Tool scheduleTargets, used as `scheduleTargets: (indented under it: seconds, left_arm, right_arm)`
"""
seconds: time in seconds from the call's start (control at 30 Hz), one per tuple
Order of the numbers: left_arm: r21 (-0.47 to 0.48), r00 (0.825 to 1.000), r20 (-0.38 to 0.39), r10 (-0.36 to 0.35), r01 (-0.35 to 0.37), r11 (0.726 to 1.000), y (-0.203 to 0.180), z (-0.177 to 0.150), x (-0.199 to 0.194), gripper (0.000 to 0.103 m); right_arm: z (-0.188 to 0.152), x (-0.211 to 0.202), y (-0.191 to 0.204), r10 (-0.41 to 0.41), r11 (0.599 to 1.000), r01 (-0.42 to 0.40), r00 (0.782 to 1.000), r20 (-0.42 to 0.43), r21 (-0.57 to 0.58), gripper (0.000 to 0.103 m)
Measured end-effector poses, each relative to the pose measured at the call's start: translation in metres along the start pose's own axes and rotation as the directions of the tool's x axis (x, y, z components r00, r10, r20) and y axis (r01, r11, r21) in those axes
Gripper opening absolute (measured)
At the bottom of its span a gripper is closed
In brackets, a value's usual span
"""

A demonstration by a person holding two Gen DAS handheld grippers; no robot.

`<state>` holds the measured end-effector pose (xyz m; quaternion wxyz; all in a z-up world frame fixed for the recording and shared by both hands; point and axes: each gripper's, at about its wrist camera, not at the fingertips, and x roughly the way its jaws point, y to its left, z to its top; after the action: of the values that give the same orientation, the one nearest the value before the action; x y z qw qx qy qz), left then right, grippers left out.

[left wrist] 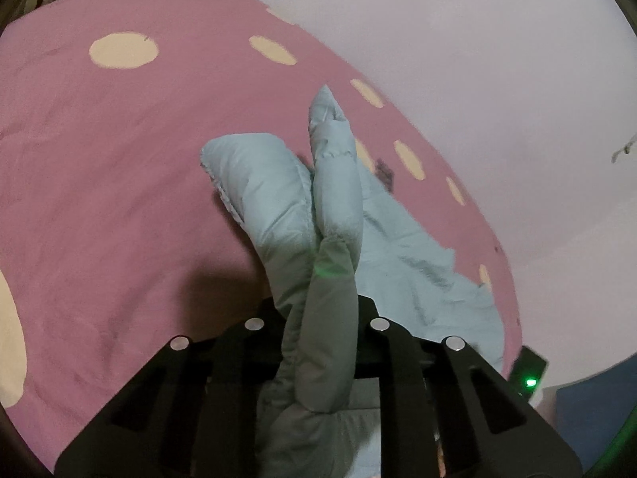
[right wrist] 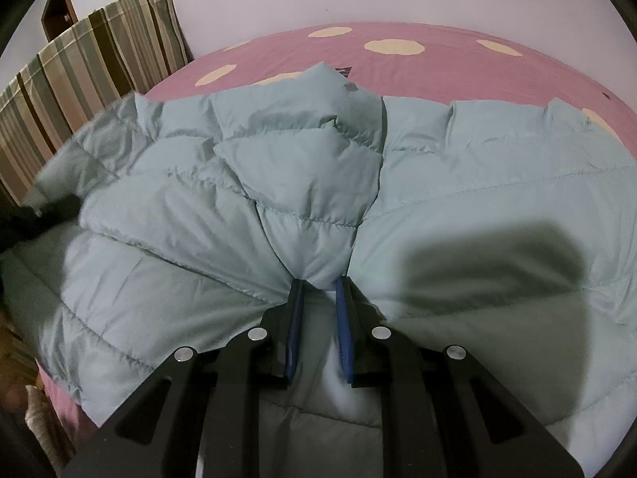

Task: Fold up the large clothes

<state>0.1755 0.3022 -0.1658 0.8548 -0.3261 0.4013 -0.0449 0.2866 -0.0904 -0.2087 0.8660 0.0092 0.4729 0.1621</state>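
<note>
Pale blue jacket [right wrist: 398,183] sprawls over the pink spotted bed [right wrist: 438,63], striped curtain [right wrist: 79,79] behind; left claw [left wrist: 318,279] and right claw [right wrist: 318,283] each clamp its padding.

Pink bedsheet [left wrist: 119,199] with cream spots covers the bed. Plain pale wall [left wrist: 477,40] behind. Striped curtain [right wrist: 79,91] at left.

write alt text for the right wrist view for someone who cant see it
The right tongs, with blue-padded fingers, pinch a raised fold of a pale blue quilted puffer jacket that fills most of the view. The jacket lies on a pink bedsheet with cream spots; a striped fabric-covered object stands at upper left against a pale wall.
</note>
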Motion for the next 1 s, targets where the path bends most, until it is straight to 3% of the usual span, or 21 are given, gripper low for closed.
scheduleTargets:
  seconds: [0.2,0.33,0.43,0.6,0.8,1.0]
  left_arm:
    - [0.036,0.999,0.035,-0.019,0.018,0.999,-0.028,-0.001,-0.014,0.016]
    - [0.071,0.998,0.054,-0.043,0.040,0.997,-0.052,-0.004,-0.025,0.016]
    - [0.123,0.997,0.063,-0.051,0.043,0.992,-0.079,-0.008,-0.028,0.016]
    - [0.199,0.996,0.069,-0.052,0.038,0.979,-0.115,-0.020,-0.029,0.016]
    - [0.258,0.998,0.036,-0.059,0.048,0.965,-0.159,-0.038,-0.013,0.016]
    - [0.349,1.000,0.000,-0.023,0.021,0.937,-0.206,-0.065,0.019,0.016]
  right_arm:
    - [0.001,-0.005,0.002,0.007,1.000,-0.006,1.000,0.016,-0.012,0.019]
    - [0.002,-0.023,-0.011,0.072,0.996,-0.073,0.997,0.033,0.046,0.024]
    - [0.001,-0.040,-0.022,0.072,0.995,-0.076,0.995,0.068,0.061,0.031]
    - [-0.006,-0.066,-0.051,0.065,0.991,-0.076,0.993,0.103,0.109,0.032]
    - [-0.013,-0.088,-0.090,0.034,0.985,-0.056,0.991,0.131,0.163,0.032]
    - [-0.024,-0.105,-0.133,-0.004,0.972,-0.030,0.990,0.144,0.233,0.032]
